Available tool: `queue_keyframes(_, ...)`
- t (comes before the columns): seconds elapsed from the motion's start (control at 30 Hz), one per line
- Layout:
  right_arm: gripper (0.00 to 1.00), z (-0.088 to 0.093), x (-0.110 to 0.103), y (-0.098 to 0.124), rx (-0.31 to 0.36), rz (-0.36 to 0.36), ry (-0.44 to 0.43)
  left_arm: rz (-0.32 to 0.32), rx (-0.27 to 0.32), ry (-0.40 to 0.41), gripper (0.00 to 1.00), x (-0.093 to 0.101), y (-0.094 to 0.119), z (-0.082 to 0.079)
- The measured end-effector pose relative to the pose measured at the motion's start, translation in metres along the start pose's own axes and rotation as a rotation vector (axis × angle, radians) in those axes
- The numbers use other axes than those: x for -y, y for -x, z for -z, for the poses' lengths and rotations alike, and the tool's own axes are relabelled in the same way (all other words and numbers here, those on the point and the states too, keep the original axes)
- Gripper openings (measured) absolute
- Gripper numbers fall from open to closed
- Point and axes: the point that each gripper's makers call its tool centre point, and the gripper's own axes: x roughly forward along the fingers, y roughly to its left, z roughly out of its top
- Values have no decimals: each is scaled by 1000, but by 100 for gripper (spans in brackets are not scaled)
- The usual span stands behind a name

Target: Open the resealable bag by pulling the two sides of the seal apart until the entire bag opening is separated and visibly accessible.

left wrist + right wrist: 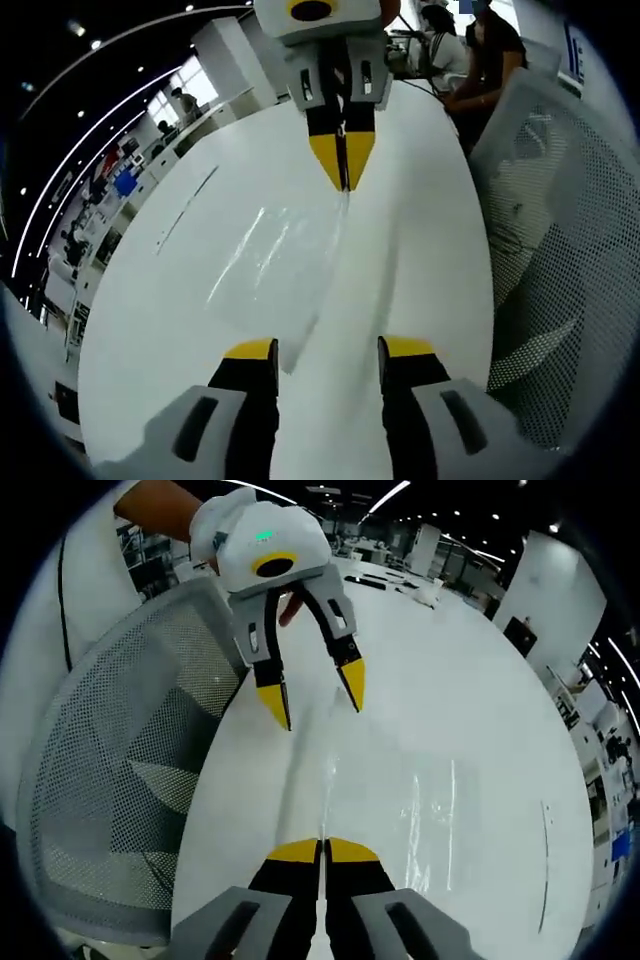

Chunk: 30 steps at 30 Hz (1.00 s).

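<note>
Pinching the clear bag (pixel 275 270), right gripper (pixel 322 852) jaws closed; left gripper (pixel 327 350) jaws spread.

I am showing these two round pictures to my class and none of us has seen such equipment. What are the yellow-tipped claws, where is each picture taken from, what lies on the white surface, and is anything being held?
A person holds a two-jaw gripper in each hand, and a fisheye camera rides on each, looking along its jaws. In the left gripper view, the left gripper rises from the bottom with its jaws open; the right gripper faces it from the top. In the right gripper view it is reversed: the right gripper is at the bottom, jaws shut, and the left gripper hangs open above. On the white table lies a clear bag, hard to see but for its glints. The right gripper pinches the bag's edge; the left holds nothing. A mesh chair stands beside the table.
</note>
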Motion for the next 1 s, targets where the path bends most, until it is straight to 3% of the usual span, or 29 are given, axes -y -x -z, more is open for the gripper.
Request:
queue_keyframes(0.17, 0, -2, -2, 3, -2, -4, 18, 23, -12, -15, 22, 0, -1, 0)
queue_keyframes(0.3, 0, -7, -1, 6, 24, -2, -31, 30, -13, -34, 15, 0, -1, -2)
queue_keyframes(0.43, 0, -9, -3, 9, 40, -6, -66, 60, -31, -35, 1, 2, -1, -2)
queue_keyframes(0.57, 0, -8, -3, 9, 46, -8, -101, 58, -34, -41, 0, -1, 0, -4)
queue_keyframes(0.67, 0, -10, -4, 11, 50, -15, -194, 52, -34, -43, 0, -3, 1, -5)
queue_keyframes(0.83, 0, -20, -1, 13, 94, 0, -193, 49, -37, -82, 0, -5, 2, -6)
queue_keyframes(1.0, 3, -44, 1, 8, 165, 7, -160, 47, -25, -77, 0, -6, 3, -11)
